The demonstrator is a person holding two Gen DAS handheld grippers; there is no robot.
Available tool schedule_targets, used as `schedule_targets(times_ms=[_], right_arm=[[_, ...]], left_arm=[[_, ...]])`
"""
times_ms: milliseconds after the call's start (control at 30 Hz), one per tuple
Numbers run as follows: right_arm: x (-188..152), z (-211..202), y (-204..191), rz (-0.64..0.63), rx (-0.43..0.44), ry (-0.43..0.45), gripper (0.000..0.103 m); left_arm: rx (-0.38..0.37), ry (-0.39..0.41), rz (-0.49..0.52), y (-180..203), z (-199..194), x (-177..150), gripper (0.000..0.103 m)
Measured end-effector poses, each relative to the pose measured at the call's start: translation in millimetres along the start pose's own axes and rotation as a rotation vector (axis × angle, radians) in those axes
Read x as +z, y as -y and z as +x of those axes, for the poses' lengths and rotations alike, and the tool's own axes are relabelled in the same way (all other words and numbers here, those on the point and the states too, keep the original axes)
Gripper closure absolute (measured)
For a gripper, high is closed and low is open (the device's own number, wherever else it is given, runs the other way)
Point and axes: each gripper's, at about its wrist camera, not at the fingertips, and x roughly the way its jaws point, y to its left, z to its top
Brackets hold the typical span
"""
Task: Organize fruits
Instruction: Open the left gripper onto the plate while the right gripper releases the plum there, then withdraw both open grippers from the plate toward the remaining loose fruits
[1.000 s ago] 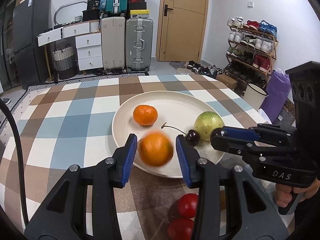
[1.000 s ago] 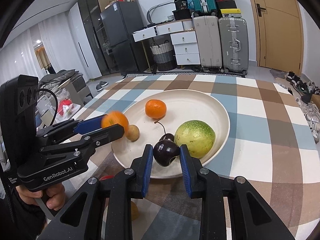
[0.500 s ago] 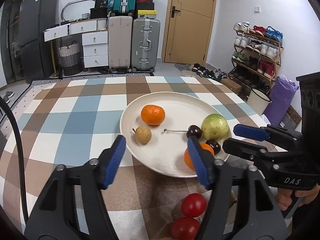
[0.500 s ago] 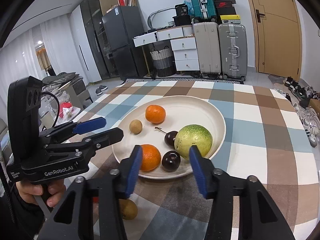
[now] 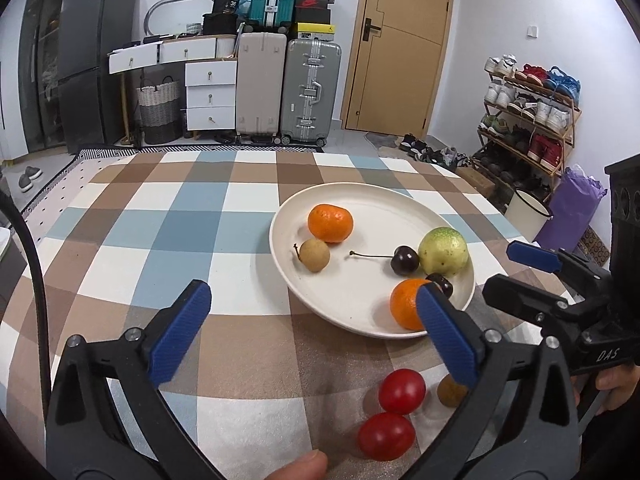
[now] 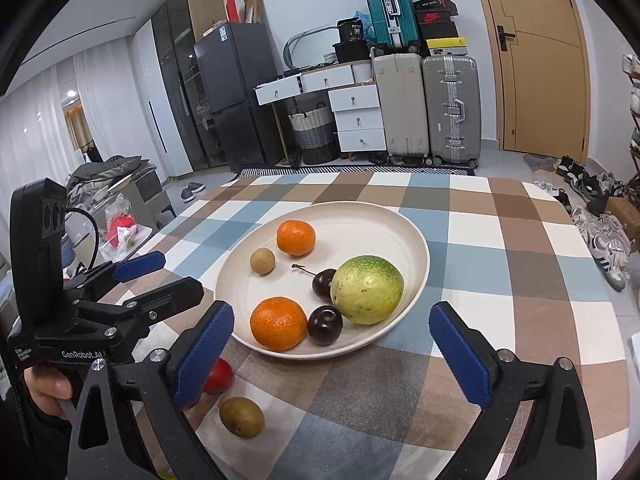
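A cream plate (image 6: pixel 400 236) (image 5: pixel 380 204) on the checked tablecloth holds two oranges (image 6: pixel 279 323) (image 6: pixel 296 237), two dark cherries (image 6: pixel 325 325), a green round fruit (image 6: pixel 367 289) and a small brown fruit (image 6: pixel 263 261). Off the plate near me lie two red tomatoes (image 5: pixel 401 391) (image 5: pixel 386 436) and a brown fruit (image 6: pixel 241 417). My left gripper (image 5: pixel 312 336) is open and empty over the cloth, left of the near orange (image 5: pixel 406 304). My right gripper (image 6: pixel 332 356) is open and empty, just in front of the plate's near rim.
The table's far edge faces suitcases (image 5: pixel 310 92), white drawers (image 5: pixel 210 92) and a door. A shoe rack (image 5: pixel 528 116) stands to the right. The other hand-held gripper shows at the side of each view (image 6: pixel 132 300) (image 5: pixel 552 292).
My left gripper let go of an orange onto the plate's near side; my right gripper released a cherry beside it. Both opened wide and drew back toward me.
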Motion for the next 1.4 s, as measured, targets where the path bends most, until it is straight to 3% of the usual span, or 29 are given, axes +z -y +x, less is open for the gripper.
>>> schedule_targets(times_ms=[667, 1200, 1267, 1333, 1400], right_arm=[[-12, -8, -6, -0.030, 0.027, -0.047, 0.001], [-29, -11, -20, -0.125, 0.126, -0.184, 0.002], [-30, -10, -20, -0.127, 0.145, -0.194, 0.005], [-32, -9, -21, -0.128, 0.167, -0.215, 0.018], [-35, -6, -24, -0.133, 0.185, -0.234, 0.021]], left_arm=[[0.033, -0.003, 0.022, 0, -34, -23, 0.001], [0.012, -0.103, 0.101, 10, -47, -44, 0.001], [0.005, -0.122, 0.113, 12, -44, -45, 0.001], [0.002, -0.141, 0.116, 12, -41, -46, 0.001], [-0.004, -0.156, 0.116, 12, -38, -47, 0.001]])
